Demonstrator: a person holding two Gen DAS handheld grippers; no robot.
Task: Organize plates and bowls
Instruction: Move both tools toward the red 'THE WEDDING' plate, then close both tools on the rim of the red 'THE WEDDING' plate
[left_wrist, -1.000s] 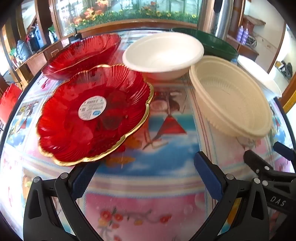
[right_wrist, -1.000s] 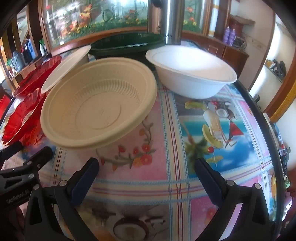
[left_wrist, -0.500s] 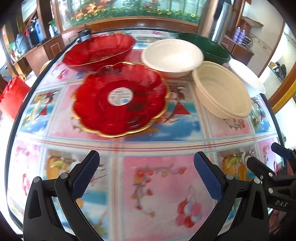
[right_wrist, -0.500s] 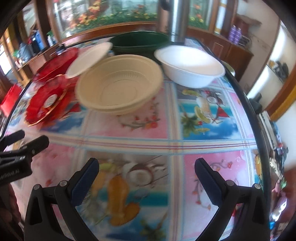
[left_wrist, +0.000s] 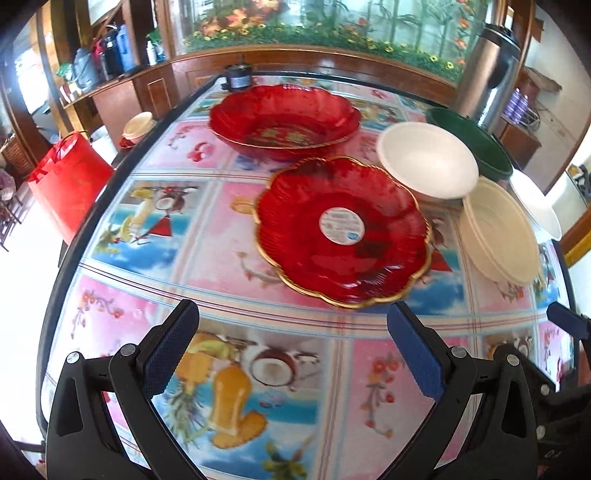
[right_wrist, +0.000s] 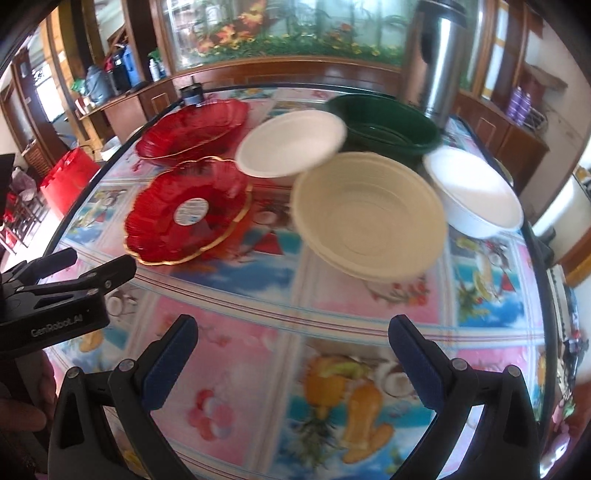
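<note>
A red gold-rimmed plate (left_wrist: 341, 230) (right_wrist: 188, 212) with a white sticker lies mid-table. Behind it sits a larger red dish (left_wrist: 284, 116) (right_wrist: 192, 127). A white bowl (left_wrist: 426, 158) (right_wrist: 290, 142) stands to their right, with a cream bowl (left_wrist: 498, 230) (right_wrist: 369, 214) nearer, a green bowl (left_wrist: 476, 140) (right_wrist: 384, 123) farther back and another white bowl (left_wrist: 535, 205) (right_wrist: 476, 192) at far right. My left gripper (left_wrist: 293, 347) and right gripper (right_wrist: 293, 347) are both open, empty, and well short of the dishes. The left gripper (right_wrist: 74, 273) also shows in the right wrist view.
The table (left_wrist: 258, 369) has a colourful fruit-print cloth. A steel thermos (left_wrist: 487, 74) (right_wrist: 439, 55) stands at the back right, a small dark jar (left_wrist: 238, 77) at the back edge. A red bag (left_wrist: 68, 184) sits on the floor at left. Wooden cabinets surround the table.
Both grippers have pulled back and risen from the dishes, which now look smaller and farther. The left view has swung to the left. No dish has moved.
</note>
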